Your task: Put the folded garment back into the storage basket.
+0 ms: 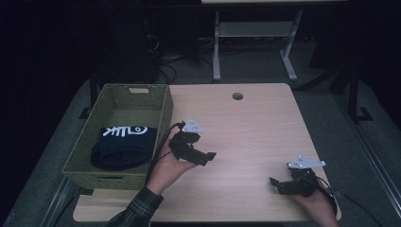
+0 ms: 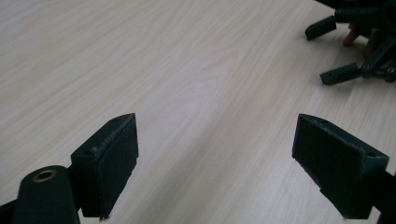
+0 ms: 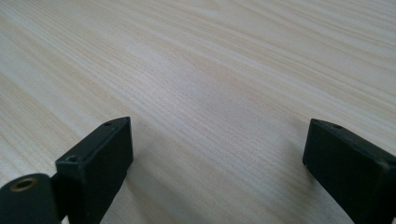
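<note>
My left gripper (image 1: 208,158) is held low over the light wooden table (image 1: 250,123), just right of a green woven basket (image 1: 164,116). Its jaws stand wide open over bare wood in the left gripper view (image 2: 217,126). My right gripper (image 1: 275,186) rests near the front right edge of the table, jaws pointing left. It is open too, with nothing between the jaws (image 3: 217,123). The left gripper view also catches the right gripper (image 2: 315,55) farther off at the top right. A folded dark garment (image 1: 124,147) with a white print lies inside the basket.
The basket takes up the table's left side. A round cable hole (image 1: 238,96) sits near the far edge. Beyond the table are a white desk frame (image 1: 216,52) and cables on the dark floor.
</note>
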A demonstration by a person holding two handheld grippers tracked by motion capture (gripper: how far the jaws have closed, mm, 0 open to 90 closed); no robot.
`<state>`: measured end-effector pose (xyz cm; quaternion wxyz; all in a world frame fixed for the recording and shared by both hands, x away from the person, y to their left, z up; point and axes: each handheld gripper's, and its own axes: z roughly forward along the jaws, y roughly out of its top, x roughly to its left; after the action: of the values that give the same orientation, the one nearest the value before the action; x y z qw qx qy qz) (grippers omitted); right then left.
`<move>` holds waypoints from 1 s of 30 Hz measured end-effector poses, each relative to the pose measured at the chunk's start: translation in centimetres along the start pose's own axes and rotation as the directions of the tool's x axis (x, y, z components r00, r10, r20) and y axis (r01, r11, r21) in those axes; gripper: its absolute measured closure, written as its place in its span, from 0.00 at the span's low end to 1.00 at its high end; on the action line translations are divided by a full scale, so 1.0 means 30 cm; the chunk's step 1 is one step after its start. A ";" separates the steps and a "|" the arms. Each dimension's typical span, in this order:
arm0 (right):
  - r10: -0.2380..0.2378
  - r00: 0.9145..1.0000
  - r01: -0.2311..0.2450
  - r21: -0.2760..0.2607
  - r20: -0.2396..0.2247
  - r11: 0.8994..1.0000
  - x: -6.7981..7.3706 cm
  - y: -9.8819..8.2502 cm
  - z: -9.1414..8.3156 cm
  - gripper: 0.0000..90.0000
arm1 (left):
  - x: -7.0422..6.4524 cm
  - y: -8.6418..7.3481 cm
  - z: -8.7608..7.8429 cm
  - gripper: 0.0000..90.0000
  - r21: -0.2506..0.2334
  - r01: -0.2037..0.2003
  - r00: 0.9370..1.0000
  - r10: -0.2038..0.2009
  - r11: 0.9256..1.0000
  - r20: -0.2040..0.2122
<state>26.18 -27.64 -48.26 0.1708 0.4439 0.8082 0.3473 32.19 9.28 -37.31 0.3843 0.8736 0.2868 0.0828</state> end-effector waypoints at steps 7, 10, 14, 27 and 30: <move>0.001 1.000 -0.001 0.001 0.000 1.000 0.000 0.000 0.000 0.09 | -0.028 -0.059 0.064 0.15 0.013 -0.034 0.999 0.034 0.999 0.008; 0.000 1.000 0.000 0.000 0.000 1.000 0.000 0.000 0.000 0.09 | -0.030 -0.093 0.091 0.15 0.013 -0.030 1.000 0.030 0.999 0.009; 0.000 1.000 0.000 0.000 0.000 1.000 0.000 0.000 0.000 0.09 | -0.029 -0.121 0.113 0.14 0.019 -0.035 0.999 0.035 0.999 0.005; -0.004 1.000 0.004 -0.002 0.001 1.000 -0.001 0.000 0.000 0.09 | 0.001 -0.214 0.204 0.14 0.069 -0.012 0.999 0.015 0.998 -0.033; -0.005 1.000 0.005 -0.003 0.000 1.000 -0.001 0.000 0.001 0.09 | 0.008 -0.232 0.218 0.14 0.071 0.000 0.998 0.004 0.997 -0.057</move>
<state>26.21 -27.66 -48.27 0.1726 0.4416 0.8088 0.3480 31.73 9.11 -46.86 0.3447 0.8842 0.2996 0.0978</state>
